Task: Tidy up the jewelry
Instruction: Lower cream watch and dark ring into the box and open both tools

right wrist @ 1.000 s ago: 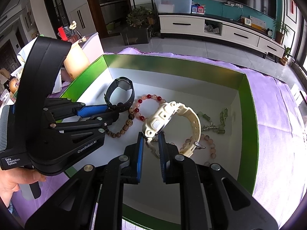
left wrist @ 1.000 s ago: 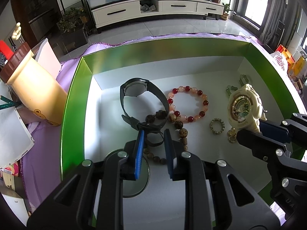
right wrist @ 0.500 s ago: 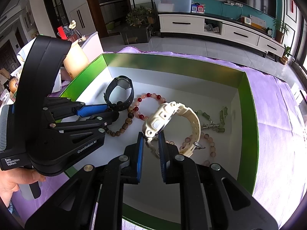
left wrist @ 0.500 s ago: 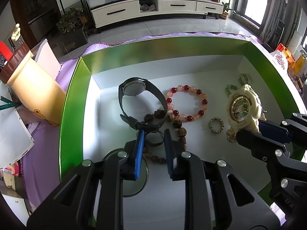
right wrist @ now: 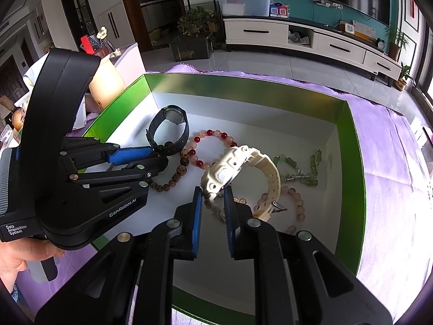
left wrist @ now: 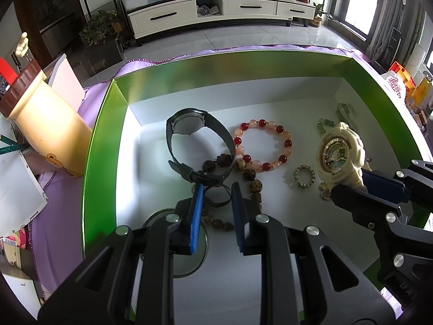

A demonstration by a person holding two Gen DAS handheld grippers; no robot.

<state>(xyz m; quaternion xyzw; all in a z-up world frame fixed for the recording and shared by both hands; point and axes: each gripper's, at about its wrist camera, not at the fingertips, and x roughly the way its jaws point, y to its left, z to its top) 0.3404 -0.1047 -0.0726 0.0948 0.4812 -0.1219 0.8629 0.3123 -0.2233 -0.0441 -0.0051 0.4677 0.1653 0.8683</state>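
Observation:
A green box (left wrist: 100,140) with a white floor holds the jewelry. My left gripper (left wrist: 215,188) is shut on the strap of the black watch (left wrist: 189,124), which stands tilted. My right gripper (right wrist: 212,191) is shut on the strap of the cream watch (right wrist: 230,168) and holds it upright; the cream watch also shows in the left wrist view (left wrist: 339,154). A red and pink bead bracelet (left wrist: 263,145), a brown bead bracelet (left wrist: 250,174) and a small gold ring (left wrist: 304,176) lie between the two watches.
Green bead earrings (right wrist: 297,168) and a pink bead bracelet (right wrist: 295,205) lie on the right of the box. A round mirror (left wrist: 162,243) lies under my left gripper. A cream bottle (left wrist: 46,124) stands left of the box on the purple cloth (right wrist: 392,178).
The black watch has shifted slightly left in my left gripper's hold. The cream watch stays held in the right gripper.

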